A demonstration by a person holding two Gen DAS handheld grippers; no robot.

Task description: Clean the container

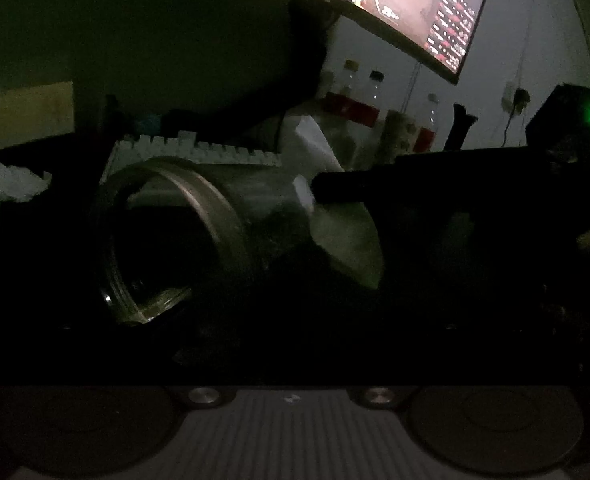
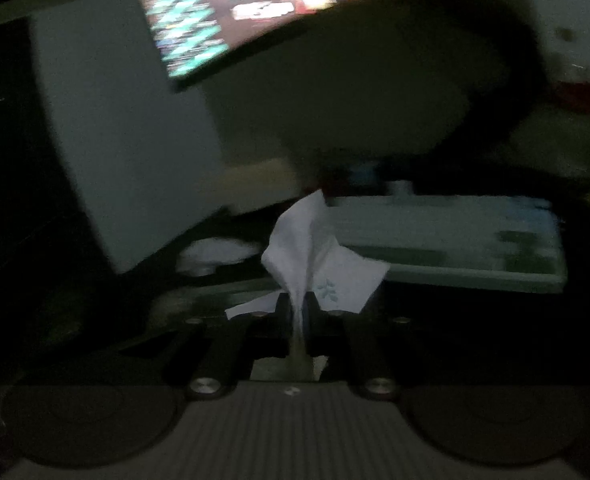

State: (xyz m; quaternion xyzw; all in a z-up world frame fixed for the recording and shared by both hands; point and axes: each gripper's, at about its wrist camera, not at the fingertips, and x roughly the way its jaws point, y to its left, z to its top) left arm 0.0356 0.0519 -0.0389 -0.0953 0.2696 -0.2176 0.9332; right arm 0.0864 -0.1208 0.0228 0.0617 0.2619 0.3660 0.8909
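Note:
A clear glass container (image 1: 231, 216) with a wide threaded mouth hangs on its side in the left wrist view, mouth toward the lower left. My left gripper's dark fingers are lost in shadow beneath it, and it appears gripped there. My right gripper (image 1: 319, 192) comes in from the right, shut on a white tissue (image 1: 343, 236) that lies against the container's outer wall. In the right wrist view the right gripper (image 2: 297, 306) pinches that tissue (image 2: 315, 256), which fans out above its tips. The container does not show clearly in that blurred view.
A lit monitor (image 1: 395, 4) hangs overhead. A white keyboard (image 1: 199, 148) lies behind the container, also seen as the keyboard (image 2: 455, 240). Several bottles (image 1: 371, 96) stand at the back wall. A crumpled tissue (image 1: 7, 188) sits on the left.

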